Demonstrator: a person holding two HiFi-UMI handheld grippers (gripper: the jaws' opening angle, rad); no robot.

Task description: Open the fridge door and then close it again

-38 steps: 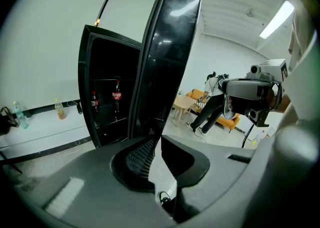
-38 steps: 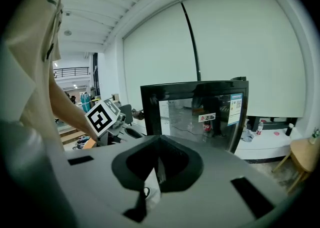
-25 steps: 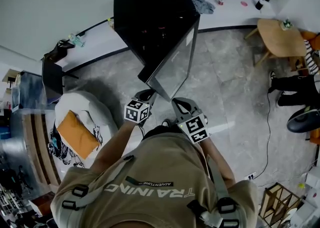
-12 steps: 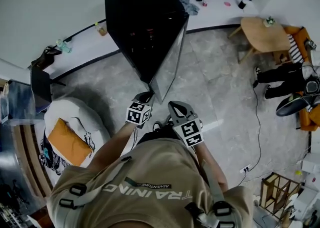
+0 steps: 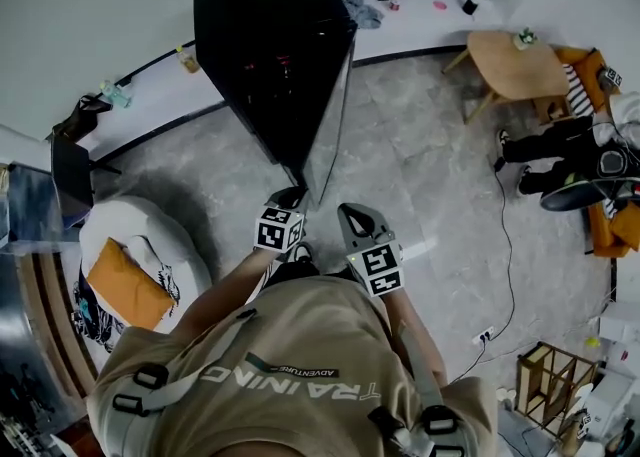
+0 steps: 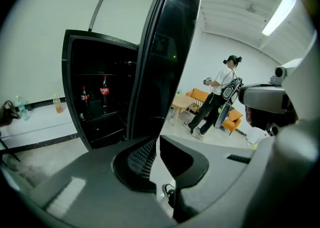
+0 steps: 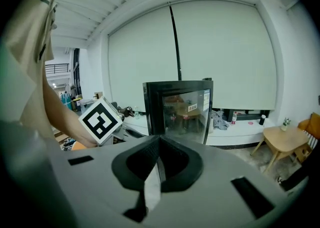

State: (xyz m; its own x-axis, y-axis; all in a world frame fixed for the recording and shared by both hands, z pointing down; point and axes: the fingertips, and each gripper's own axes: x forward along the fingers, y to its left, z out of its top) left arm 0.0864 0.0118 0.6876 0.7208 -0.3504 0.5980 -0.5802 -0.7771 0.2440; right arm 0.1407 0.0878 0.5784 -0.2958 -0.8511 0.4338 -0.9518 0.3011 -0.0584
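A black fridge (image 5: pixel 270 55) stands against the wall with its glass door (image 5: pixel 330 115) swung out toward me. The left gripper view shows the open interior (image 6: pixel 100 117) holding two cola bottles (image 6: pixel 104 92), and the door (image 6: pixel 160 72) edge-on. My left gripper (image 5: pixel 291 195) sits just left of the door's free lower corner. Its jaws (image 6: pixel 155 142) are closed to a thin slit with nothing between them, and whether it touches the door is hidden. My right gripper (image 5: pixel 352 213) hovers just right of that corner, shut and empty (image 7: pixel 159 141), facing the door's glass front (image 7: pixel 185 110).
A white beanbag with an orange cushion (image 5: pixel 130 275) lies at the left. A round wooden table (image 5: pixel 510 60) and a seated person (image 5: pixel 570 155) are at the right. A cable (image 5: pixel 505 245) runs across the floor. Another person (image 6: pixel 215 97) stands beyond the door.
The door looks narrower and closer to the cabinet than a second ago. Both grippers have stayed near its lower free corner while the view shifted left.
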